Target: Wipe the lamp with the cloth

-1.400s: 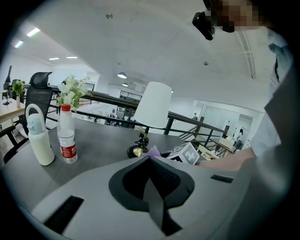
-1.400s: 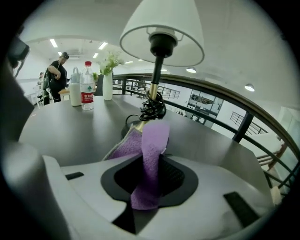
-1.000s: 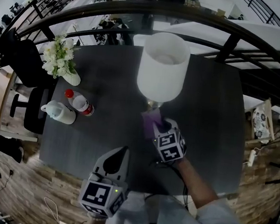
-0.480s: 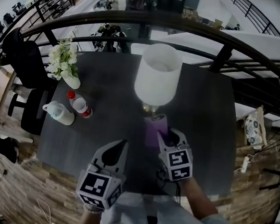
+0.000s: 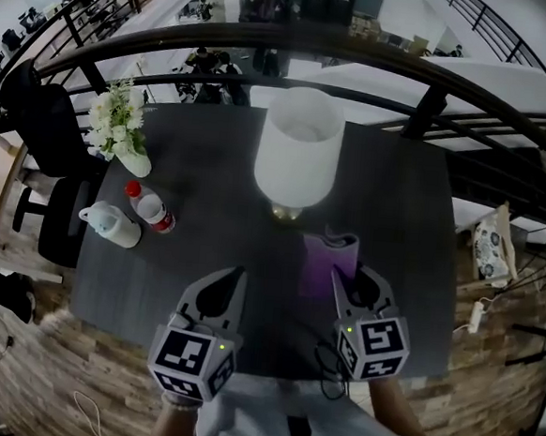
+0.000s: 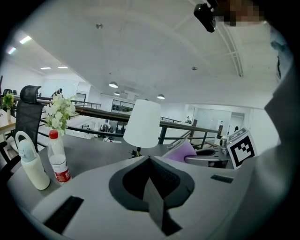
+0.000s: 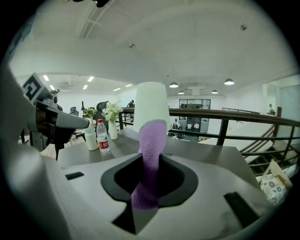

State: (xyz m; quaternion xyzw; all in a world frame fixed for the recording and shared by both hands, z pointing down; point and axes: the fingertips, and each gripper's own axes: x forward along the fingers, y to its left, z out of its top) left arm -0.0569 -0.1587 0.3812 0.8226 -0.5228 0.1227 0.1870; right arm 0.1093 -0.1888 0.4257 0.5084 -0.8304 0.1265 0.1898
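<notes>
The right gripper (image 5: 356,277), jaws clamped on the purple cloth (image 5: 329,259), has drawn back from the lamp (image 5: 297,153) standing on the table (image 5: 146,278), so wiping looks paused or done; the left gripper (image 5: 230,284) hangs closed, empty

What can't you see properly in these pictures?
- Base of the lamp: in the head view its own shade covers nearly all of it.
- Label of the bottle: the print is too small to read in any view.
- Lower end of the cloth: in the right gripper view it is buried between the shut jaws of the right gripper.
</notes>
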